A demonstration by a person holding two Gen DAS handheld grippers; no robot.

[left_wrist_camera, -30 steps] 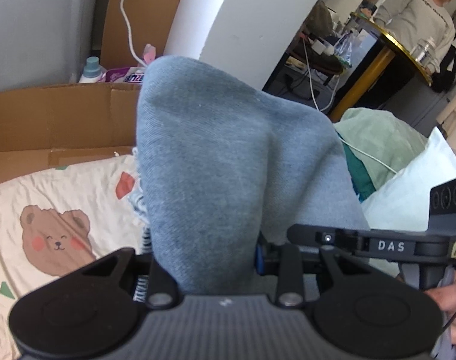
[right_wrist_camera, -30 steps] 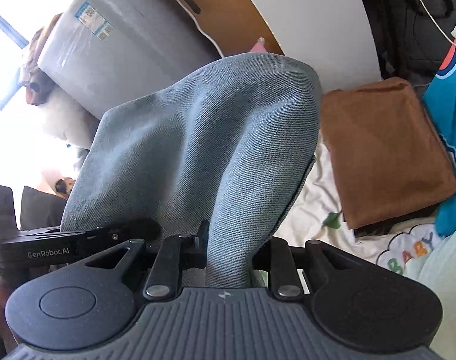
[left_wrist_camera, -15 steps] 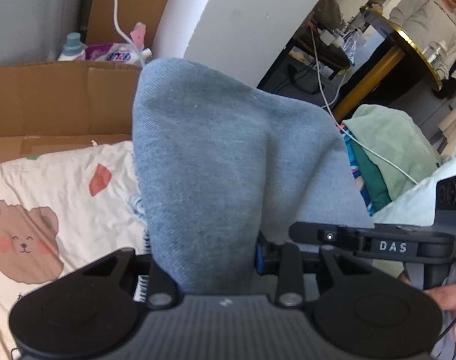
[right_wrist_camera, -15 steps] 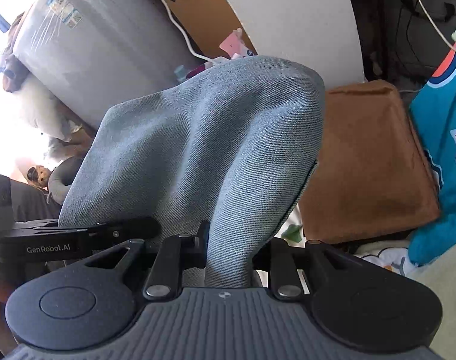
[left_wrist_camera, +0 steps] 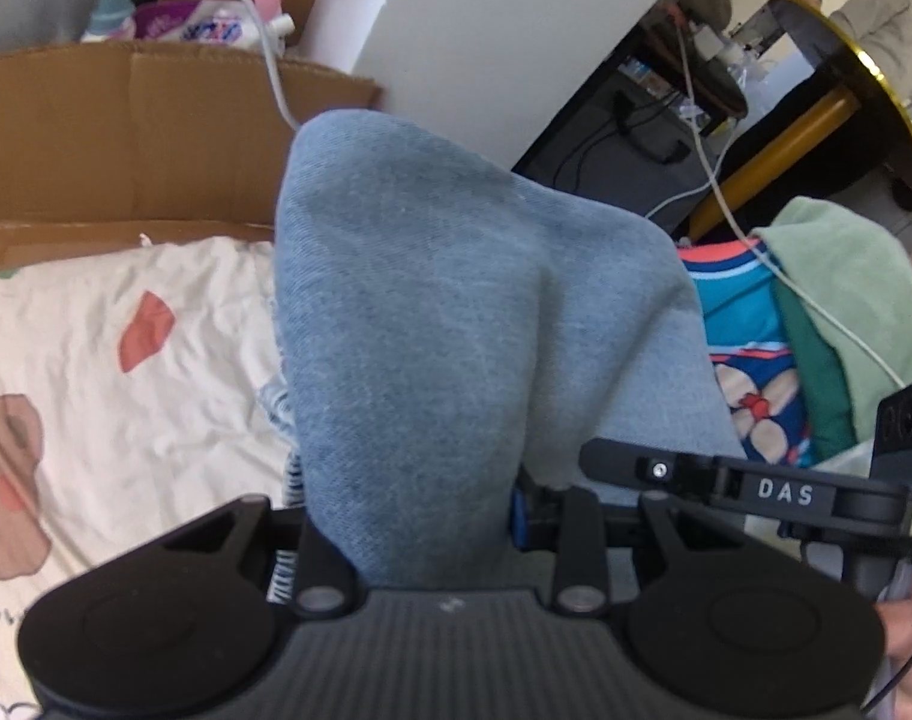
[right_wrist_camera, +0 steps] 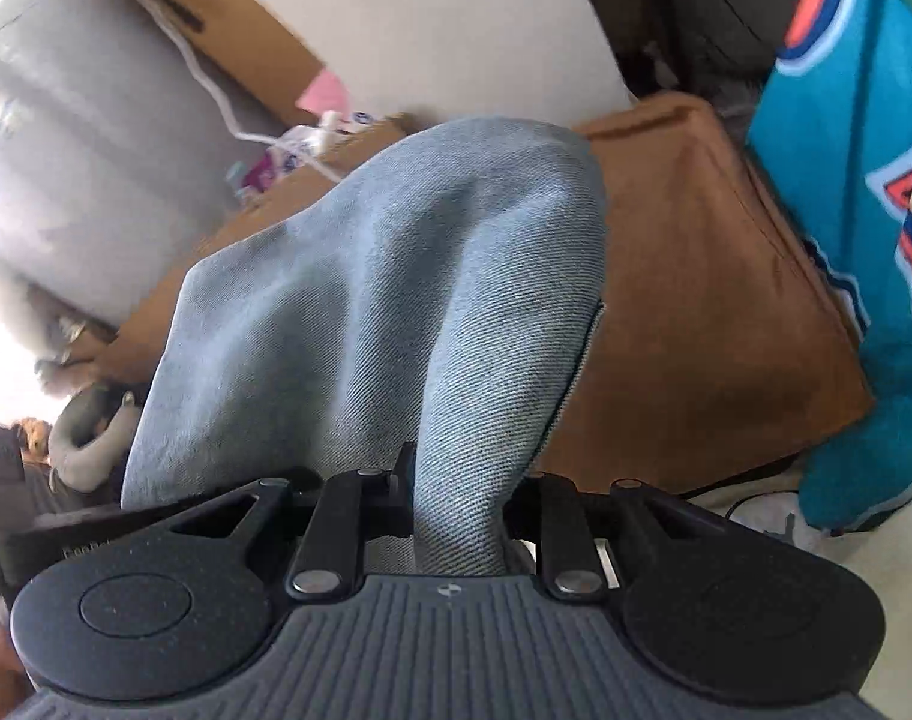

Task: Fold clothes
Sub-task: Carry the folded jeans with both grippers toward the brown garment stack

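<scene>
Both the left claw (left_wrist_camera: 408, 516) and right claw (right_wrist_camera: 459, 516) clamp the blue denim garment (left_wrist_camera: 444, 312); only the right view shows a brown folded cloth (right_wrist_camera: 714, 300) beside it.

Between the fingers, the jeans (left_wrist_camera: 432, 324) are matt blue denim with a fine twill weave. Left of them the sheet (left_wrist_camera: 126, 408) is soft printed cotton, wrinkled; beyond lies dull brown cardboard (left_wrist_camera: 126, 138).
</scene>
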